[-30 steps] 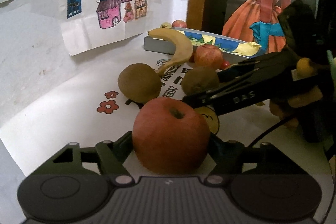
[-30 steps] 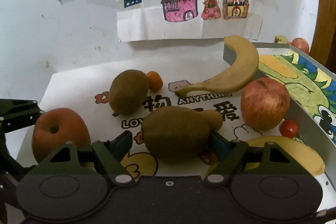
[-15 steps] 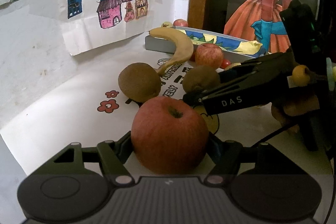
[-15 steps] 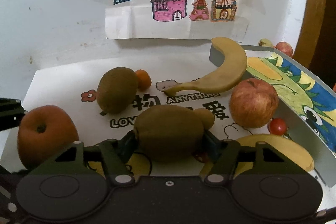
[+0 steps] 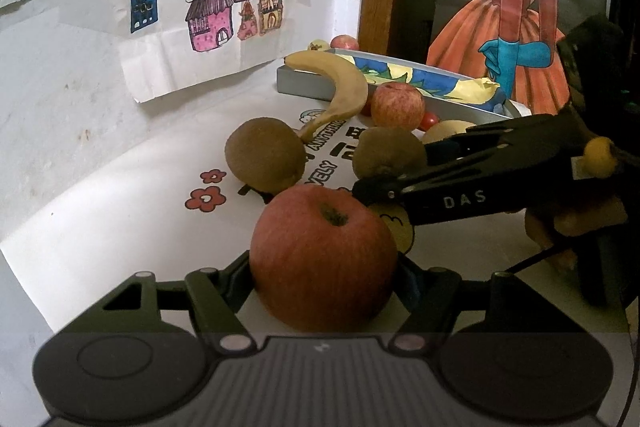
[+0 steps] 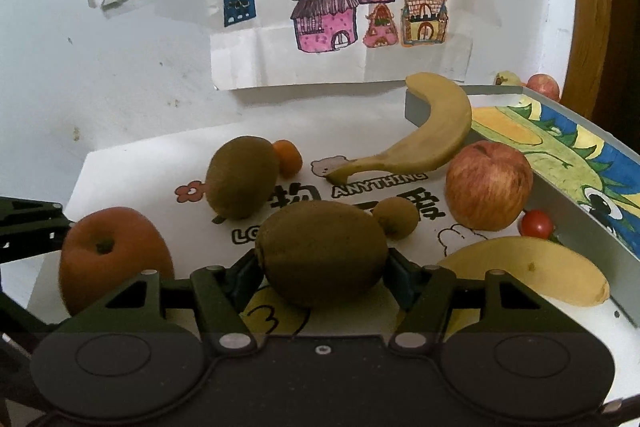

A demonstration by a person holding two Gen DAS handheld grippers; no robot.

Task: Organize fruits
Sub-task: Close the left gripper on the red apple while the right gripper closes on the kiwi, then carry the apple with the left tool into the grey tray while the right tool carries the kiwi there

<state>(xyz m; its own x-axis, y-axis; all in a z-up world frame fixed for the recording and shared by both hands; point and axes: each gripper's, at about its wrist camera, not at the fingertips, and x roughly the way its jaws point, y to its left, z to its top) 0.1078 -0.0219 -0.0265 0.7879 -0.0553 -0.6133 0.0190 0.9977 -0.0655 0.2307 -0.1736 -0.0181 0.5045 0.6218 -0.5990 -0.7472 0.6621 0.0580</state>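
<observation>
**Q:** What did each gripper have, and why that hold?

**A:** My left gripper [image 5: 324, 267] had its jaws pinching the red apple [image 5: 324, 259] at its widest part, one finger on each flank, stem dimple facing up. A round fruit slips least when held across the middle, I judged. My right gripper [image 6: 320, 267] had its jaws pinching the large kiwi [image 6: 320, 255] across its ends, for the same reason.

**Q:** Where did the other fruit lie?

**A:** Ahead of the right jaws, touching the held kiwi's far side: a small kiwi [image 6: 396, 217]. Ahead and left: a second large kiwi [image 6: 242, 183] with a small orange fruit [image 6: 287, 157] just behind it. Ahead and right: a streaked apple [image 6: 488, 185], a cherry tomato [image 6: 537, 223] beside it, and a pale banana [image 6: 528, 271] nearer my right finger. A curved banana [image 6: 432, 131] leaned with its upper end on the tray [image 6: 580, 231] wall.

**Q:** Why the tray?

**A:** It sat right of both jaws, its painted floor bare, so I took it for the destination. All this fruit lay on the printed paper [image 6: 140, 163] on the desk, beside it.

**Q:** Risk?

**A:** My two grippers sat close; the right one crossed just ahead of the left jaws. Lifting together could knock them.
</observation>
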